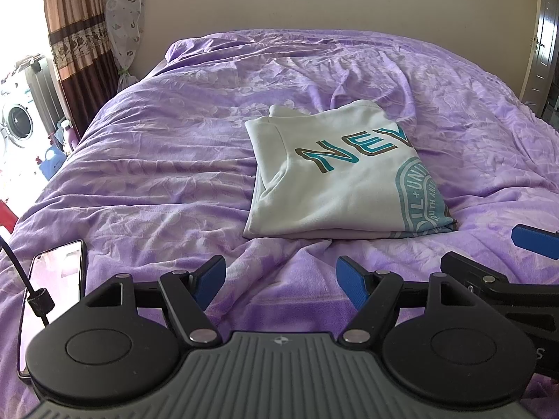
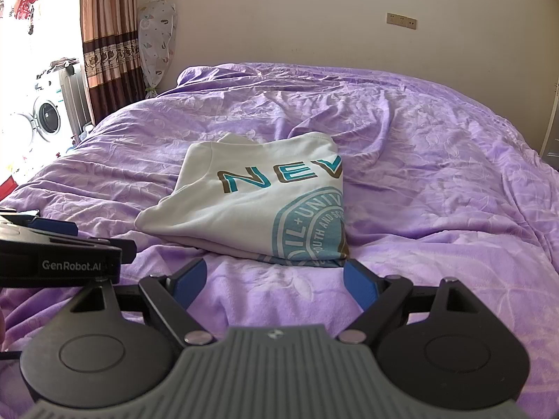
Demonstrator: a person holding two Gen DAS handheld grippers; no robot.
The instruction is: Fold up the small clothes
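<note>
A small white T-shirt with teal "NEV" lettering and a round teal badge lies folded into a compact rectangle on the purple bedspread. It also shows in the right wrist view. My left gripper is open and empty, low over the bed, short of the shirt's near edge. My right gripper is open and empty, just in front of the shirt's near edge. Each gripper shows at the side of the other's view: the right one, the left one.
A phone lies screen up on the bed at the near left, with a black cable across it. Curtains, a washing machine and bottles stand left of the bed. A wall runs behind.
</note>
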